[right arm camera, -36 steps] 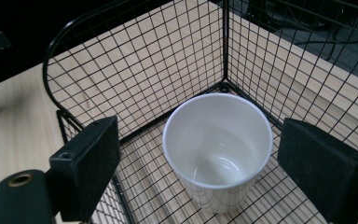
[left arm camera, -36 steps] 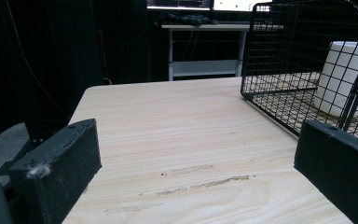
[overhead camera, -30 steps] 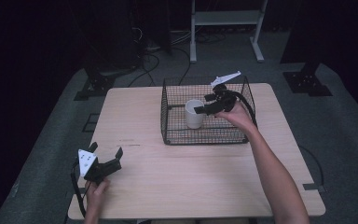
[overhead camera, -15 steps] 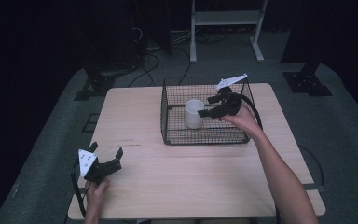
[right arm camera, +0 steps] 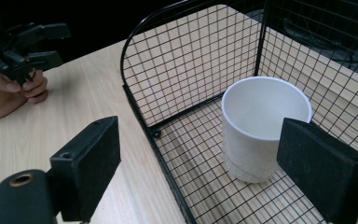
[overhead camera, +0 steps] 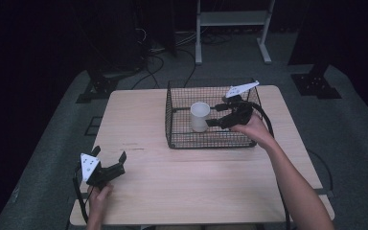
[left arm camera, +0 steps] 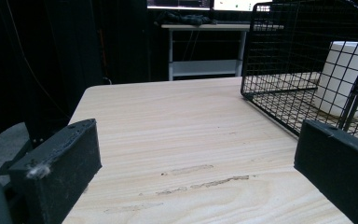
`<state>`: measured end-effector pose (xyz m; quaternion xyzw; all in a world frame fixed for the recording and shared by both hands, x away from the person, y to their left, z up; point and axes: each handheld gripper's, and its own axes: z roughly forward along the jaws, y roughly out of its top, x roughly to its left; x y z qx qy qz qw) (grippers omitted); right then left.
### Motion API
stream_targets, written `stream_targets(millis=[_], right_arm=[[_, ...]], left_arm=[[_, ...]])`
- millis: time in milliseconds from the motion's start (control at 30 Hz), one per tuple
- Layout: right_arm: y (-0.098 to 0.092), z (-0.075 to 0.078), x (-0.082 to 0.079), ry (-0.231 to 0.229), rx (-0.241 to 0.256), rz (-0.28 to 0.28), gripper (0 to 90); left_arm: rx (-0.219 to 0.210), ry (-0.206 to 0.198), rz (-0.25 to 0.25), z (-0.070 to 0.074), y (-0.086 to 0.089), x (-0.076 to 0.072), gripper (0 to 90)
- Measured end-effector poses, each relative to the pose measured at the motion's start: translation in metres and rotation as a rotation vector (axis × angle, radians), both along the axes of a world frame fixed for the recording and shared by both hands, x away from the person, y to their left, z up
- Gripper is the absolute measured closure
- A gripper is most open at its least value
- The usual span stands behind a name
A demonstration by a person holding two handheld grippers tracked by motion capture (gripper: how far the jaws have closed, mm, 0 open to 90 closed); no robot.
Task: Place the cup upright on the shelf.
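Note:
A white cup [overhead camera: 200,116] stands upright inside a black wire basket [overhead camera: 172,120] at the back of the wooden table. My right gripper [overhead camera: 214,116] is held over the basket's right half, open and pointing at the cup. In the right gripper view the cup [right arm camera: 261,126] stands just ahead of the open gripper [right arm camera: 200,144], nearer its right jaw and touching neither. My left gripper [overhead camera: 109,154] rests open near the table's front left corner, with nothing between its jaws. The left gripper view shows the open gripper [left arm camera: 196,158] facing bare wood, with the basket [left arm camera: 303,56] and cup [left arm camera: 345,79] at far right.
The wooden table [overhead camera: 139,124] has a faint scuff mark [left arm camera: 205,182] ahead of the left gripper. A white metal stand [overhead camera: 230,19] and cables lie on the floor behind the table. The other hand with its gripper [right arm camera: 23,42] is seen far off in the right gripper view.
My right gripper has shifted slightly lower and toward the near side beside the cup. The cup and the left gripper have not moved.

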<state>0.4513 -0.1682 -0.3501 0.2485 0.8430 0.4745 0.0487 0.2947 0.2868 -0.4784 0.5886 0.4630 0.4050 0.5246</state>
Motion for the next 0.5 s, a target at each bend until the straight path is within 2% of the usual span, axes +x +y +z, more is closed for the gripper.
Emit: stream_targets(millis=[100, 433, 500], right_arm=[[-0.001, -0.002, -0.004, 0.009, -0.003, 0.012, 12.3], [-0.006, -0.005, -0.022, -0.006, 0.027, 0.042, 12.4], [-0.007, -0.005, -0.027, -0.009, 0.020, 0.050, 12.5]], left_arm=[[-0.001, 0.000, 0.000, 0.000, 0.000, 0.000, 0.0], [0.002, -0.001, -0.002, 0.000, 0.000, 0.000, 0.0], [0.002, -0.001, -0.001, 0.000, 0.000, 0.000, 0.0]])
